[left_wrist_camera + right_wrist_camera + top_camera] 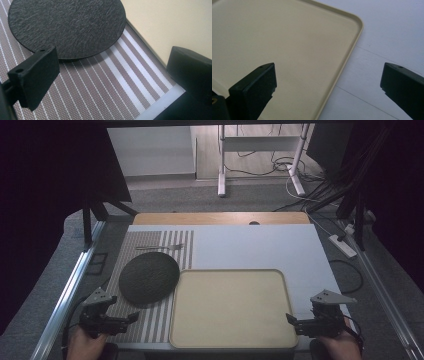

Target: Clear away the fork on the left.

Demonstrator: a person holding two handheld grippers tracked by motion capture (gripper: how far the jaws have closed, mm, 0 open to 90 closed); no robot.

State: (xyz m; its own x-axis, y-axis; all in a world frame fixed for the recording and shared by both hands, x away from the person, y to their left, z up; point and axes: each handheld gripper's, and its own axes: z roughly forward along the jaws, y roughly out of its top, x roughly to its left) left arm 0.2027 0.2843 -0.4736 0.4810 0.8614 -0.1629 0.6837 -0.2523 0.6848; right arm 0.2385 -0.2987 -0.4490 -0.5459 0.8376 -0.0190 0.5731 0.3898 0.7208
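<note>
A dark round textured plate (149, 277) lies on a brown-and-white striped placemat (150, 320) at the table's left. A metal fork (162, 247) rests on the placemat beyond the plate. An empty beige tray (230, 307) sits at the front centre, beside the placemat. My left gripper (131, 319) hovers open over the placemat's near part, just short of the plate (67, 25), with the tray's edge (175, 20) to its right. My right gripper (292, 322) stands open at the tray's near right corner, and its jaws straddle the tray's rim (347, 57). Nothing is between either pair of jaws.
A white mat (260, 245) covers the table, with wood showing at the far edge (220, 218). Metal rails (70, 285) run along both table sides. Cables and a power strip (342, 245) lie on the floor to the right. Desk legs (221, 175) stand beyond.
</note>
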